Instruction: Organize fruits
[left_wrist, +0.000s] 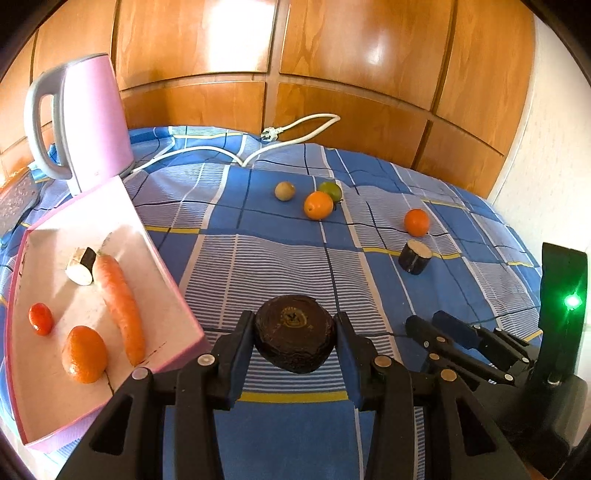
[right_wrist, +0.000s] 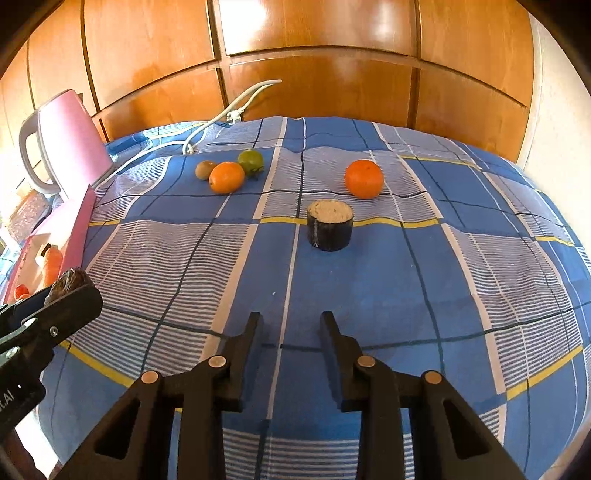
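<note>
My left gripper (left_wrist: 294, 325) is shut on a dark brown round fruit (left_wrist: 294, 338), lifted above the blue checked cloth, just right of the pink box (left_wrist: 177, 295). Inside the box lie a carrot (left_wrist: 122, 306), an orange fruit (left_wrist: 84, 354), a small red fruit (left_wrist: 40, 318) and a dark-skinned slice (left_wrist: 82, 266). My right gripper (right_wrist: 291, 325) stands open with nothing between its fingers, well short of a dark-skinned cut chunk (right_wrist: 330, 224). Beyond lie an orange (right_wrist: 364, 178), another orange (right_wrist: 226, 177), a green fruit (right_wrist: 250, 159) and a kiwi (right_wrist: 205, 169).
A pink kettle (left_wrist: 88, 118) stands at the back left with its white cord (left_wrist: 295, 127) trailing across the cloth. Wooden cabinet doors (left_wrist: 332, 55) rise behind. In the right wrist view the left gripper (right_wrist: 66, 306) with its dark fruit shows at the left edge.
</note>
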